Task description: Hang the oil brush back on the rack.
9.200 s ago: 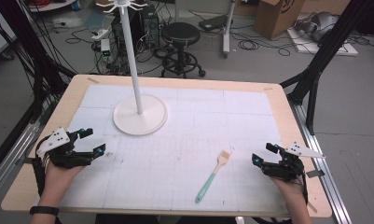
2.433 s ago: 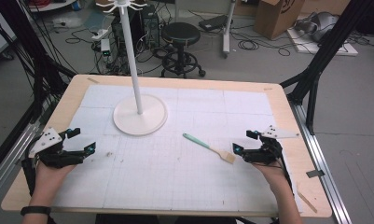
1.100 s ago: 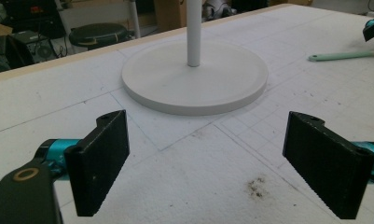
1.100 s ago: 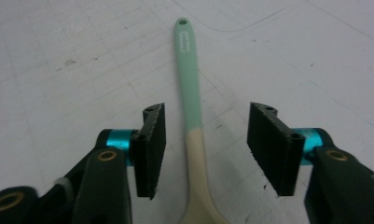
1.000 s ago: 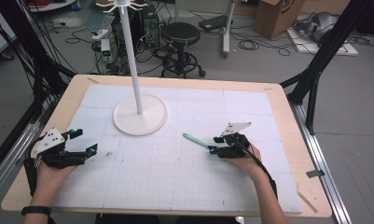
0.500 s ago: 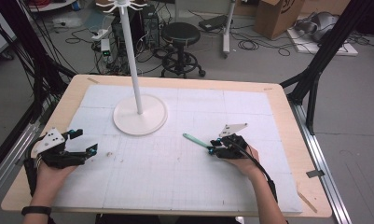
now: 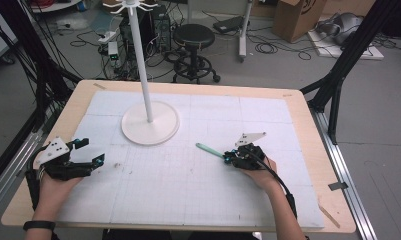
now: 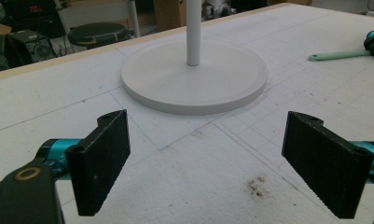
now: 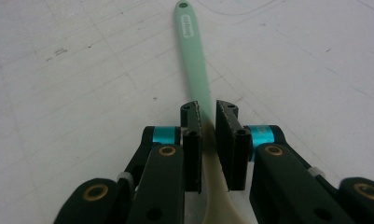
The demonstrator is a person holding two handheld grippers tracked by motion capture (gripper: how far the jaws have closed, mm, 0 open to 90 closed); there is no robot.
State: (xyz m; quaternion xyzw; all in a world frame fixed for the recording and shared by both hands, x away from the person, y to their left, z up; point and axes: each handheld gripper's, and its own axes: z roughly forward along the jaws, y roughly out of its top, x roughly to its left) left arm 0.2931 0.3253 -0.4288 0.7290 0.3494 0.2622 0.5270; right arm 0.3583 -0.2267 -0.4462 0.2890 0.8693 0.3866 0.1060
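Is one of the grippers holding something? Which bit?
The right gripper clamps the spatula where its green handle meets the cream head. The left gripper holds nothing.

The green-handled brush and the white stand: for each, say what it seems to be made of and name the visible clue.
Brush: handle looks like matte moulded plastic or silicone, with an even mint colour, an embossed label and a hang hole; the pale head's material is unclear. Stand: smooth, uniformly white pole and disc base, probably painted metal or plastic.
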